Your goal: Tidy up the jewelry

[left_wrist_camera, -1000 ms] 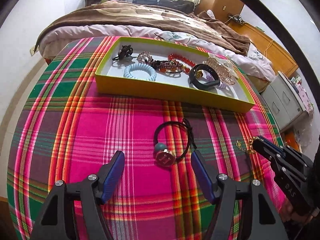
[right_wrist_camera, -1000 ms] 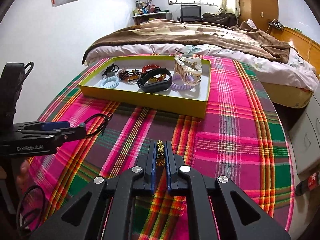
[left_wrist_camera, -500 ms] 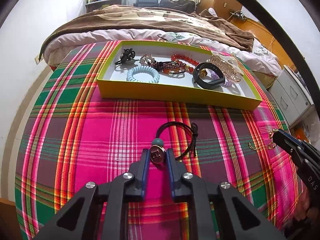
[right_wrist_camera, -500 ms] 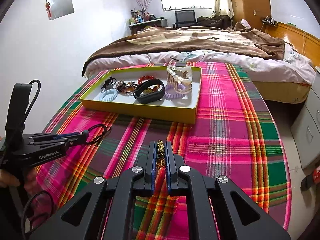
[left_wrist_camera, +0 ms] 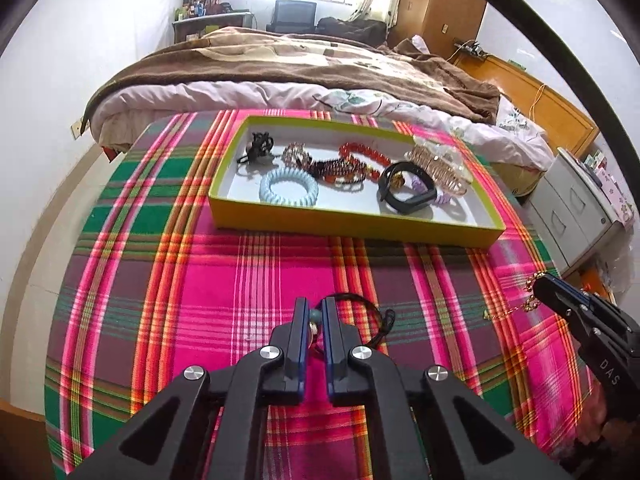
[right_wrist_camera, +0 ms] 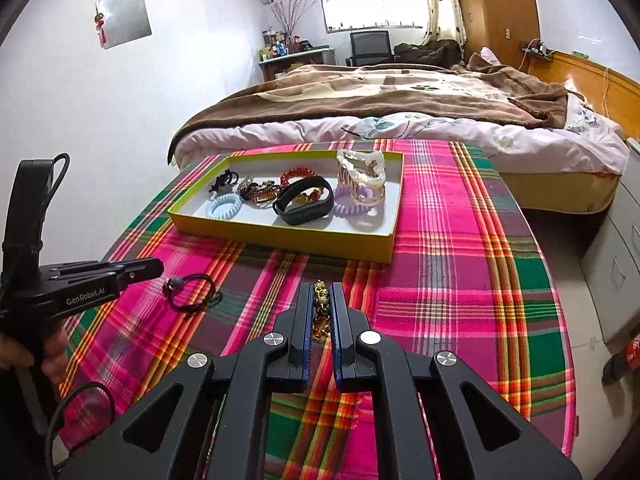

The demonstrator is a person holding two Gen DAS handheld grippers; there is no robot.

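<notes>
My left gripper is shut on the bead end of a black cord bracelet; its loop trails to the right over the plaid cloth. From the right wrist view the same left gripper shows at the left with the black cord bracelet at its tip. My right gripper is shut on a gold chain bracelet. In the left wrist view the right gripper sits at the right edge with the gold chain dangling. Farther back lies the yellow tray.
The tray holds a blue spiral hair tie, a black wristband, red beads, a black clip and a gold claw clip. A bed stands behind the table, with grey drawers to the right.
My left gripper went from open around the black cord bracelet's bead to shut on it. The right gripper stayed shut on the gold chain.
</notes>
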